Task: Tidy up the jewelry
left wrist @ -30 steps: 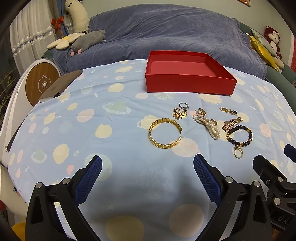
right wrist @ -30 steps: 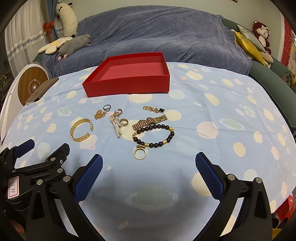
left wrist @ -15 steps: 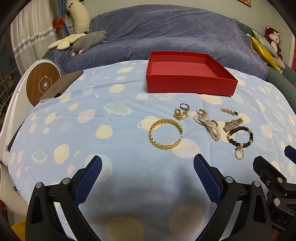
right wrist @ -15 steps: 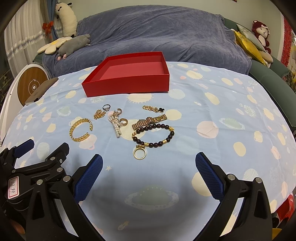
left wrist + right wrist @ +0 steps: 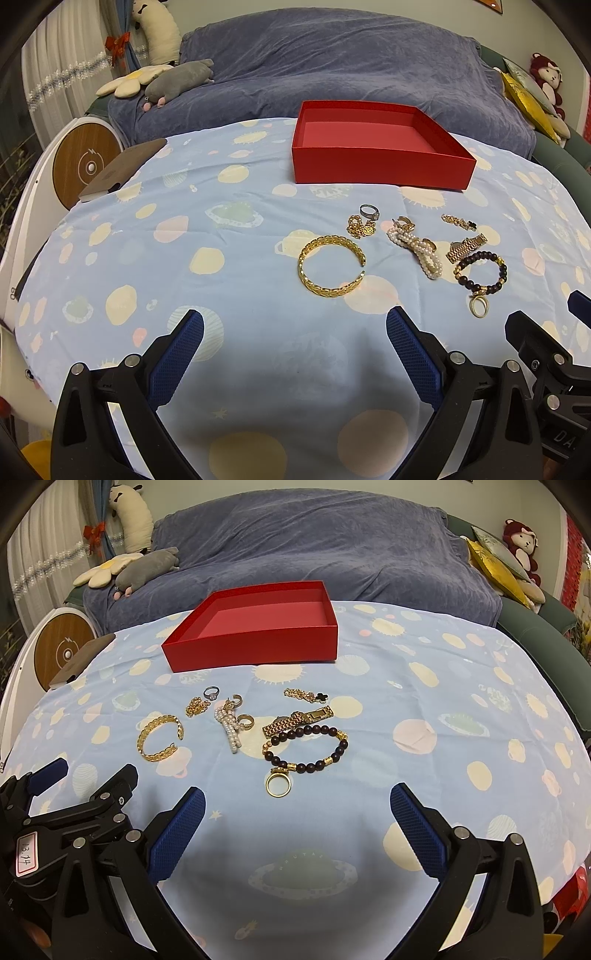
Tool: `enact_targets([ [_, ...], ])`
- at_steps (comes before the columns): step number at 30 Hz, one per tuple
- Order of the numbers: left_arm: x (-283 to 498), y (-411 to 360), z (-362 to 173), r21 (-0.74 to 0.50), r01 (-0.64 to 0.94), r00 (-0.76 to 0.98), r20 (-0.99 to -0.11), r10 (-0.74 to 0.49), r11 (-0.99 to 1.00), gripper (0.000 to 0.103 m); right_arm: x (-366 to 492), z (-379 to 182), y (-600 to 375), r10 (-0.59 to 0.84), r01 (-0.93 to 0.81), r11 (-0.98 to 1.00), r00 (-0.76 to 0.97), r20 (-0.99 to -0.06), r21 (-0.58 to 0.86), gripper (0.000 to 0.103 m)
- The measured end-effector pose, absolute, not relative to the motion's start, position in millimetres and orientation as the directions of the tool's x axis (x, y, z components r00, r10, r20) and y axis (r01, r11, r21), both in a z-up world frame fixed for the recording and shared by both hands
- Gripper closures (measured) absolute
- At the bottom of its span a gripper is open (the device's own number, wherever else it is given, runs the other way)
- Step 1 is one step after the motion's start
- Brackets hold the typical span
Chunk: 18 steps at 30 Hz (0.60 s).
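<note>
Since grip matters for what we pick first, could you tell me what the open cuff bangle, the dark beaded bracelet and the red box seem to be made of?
Cuff bangle: gold-coloured metal, judging by its bright shine and woven relief.
Beaded bracelet: dark round beads, perhaps wood or stone, dull sheen, with small gold spacers.
Red box: likely matte cardboard, with thin straight walls and no gloss.

red box (image 5: pixel 380 168), pale blue planet-print cloth (image 5: pixel 229 258), gold bangle (image 5: pixel 331 266), dark bead bracelet (image 5: pixel 306 749)

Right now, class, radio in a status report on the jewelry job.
Left gripper, right gripper: jaws open, empty. Red box empty. Gold bangle, bead bracelet and the rest on cloth. Nothing blocking.
</note>
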State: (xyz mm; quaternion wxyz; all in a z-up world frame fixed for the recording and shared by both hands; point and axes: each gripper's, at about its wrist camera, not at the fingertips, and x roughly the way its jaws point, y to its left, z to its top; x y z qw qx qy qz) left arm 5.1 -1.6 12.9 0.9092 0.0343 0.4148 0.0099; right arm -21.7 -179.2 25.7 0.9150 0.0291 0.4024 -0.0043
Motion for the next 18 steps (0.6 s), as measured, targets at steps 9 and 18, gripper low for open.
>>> enact_targets([
  [9, 5, 0, 11, 0.057, 0.015, 0.662, -0.749, 0.033, 0.998, 0.006, -19, 20, -190, -0.008, 0.054, 0.998, 0.677, -0.736, 0.039, 0.005],
  [18, 21, 15, 0, -0.023, 0.002, 0.615, -0.788, -0.019, 1.000, 0.007, -18, 16, -201, -0.011, 0.065, 0.997, 0.664, -0.748, 0.044, 0.005],
])
